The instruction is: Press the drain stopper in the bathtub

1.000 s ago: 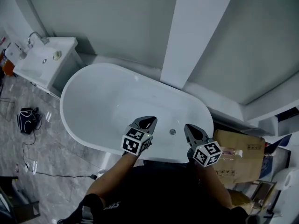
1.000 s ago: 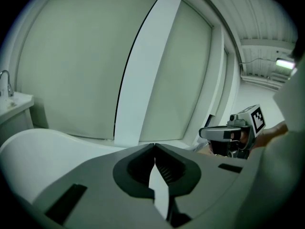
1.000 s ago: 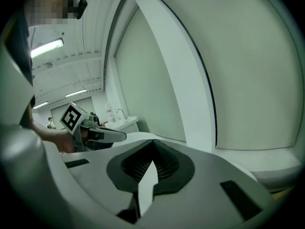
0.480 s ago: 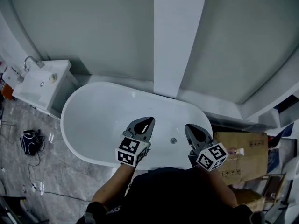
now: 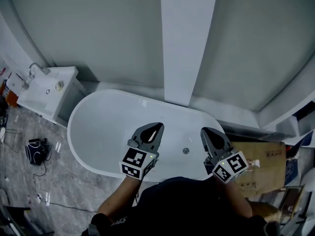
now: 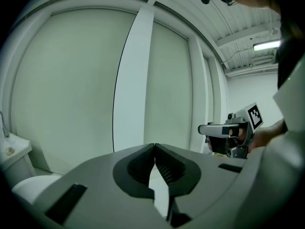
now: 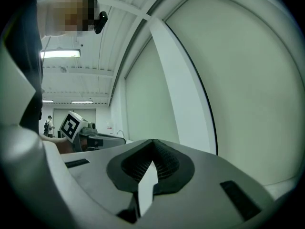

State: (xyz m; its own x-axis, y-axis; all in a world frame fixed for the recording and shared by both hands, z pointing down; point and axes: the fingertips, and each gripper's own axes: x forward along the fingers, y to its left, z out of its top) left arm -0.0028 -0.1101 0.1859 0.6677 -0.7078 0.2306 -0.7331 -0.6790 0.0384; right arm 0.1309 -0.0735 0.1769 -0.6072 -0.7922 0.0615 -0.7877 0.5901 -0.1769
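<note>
**Both grippers closed and empty above the bathtub (image 5: 74,132)**

Head view: the white oval bathtub lies below the person, its long side against a grey wall with a white pillar (image 5: 189,38) rising behind it. The drain stopper (image 5: 186,151), a small round metal disc, sits on the tub floor near the near rim. The left gripper (image 5: 157,127) hangs over the basin to the stopper's left. The right gripper (image 5: 204,131) hangs just to the stopper's right. Neither touches the stopper. A washbasin (image 5: 47,85) stands past the tub's left end, a cardboard box (image 5: 266,161) lies off its right end, and a dark bag (image 5: 35,145) sits on the tiled floor.

Left gripper view: the two jaws meet at their tips with nothing between them. Beyond them are the wall and pillar, with the right gripper out to the side. A pale curve low at the left is probably the tub's rim.

Right gripper view: its jaws are likewise pressed tip to tip, holding nothing. The left gripper shows to the left, and the stopper is out of sight.
</note>
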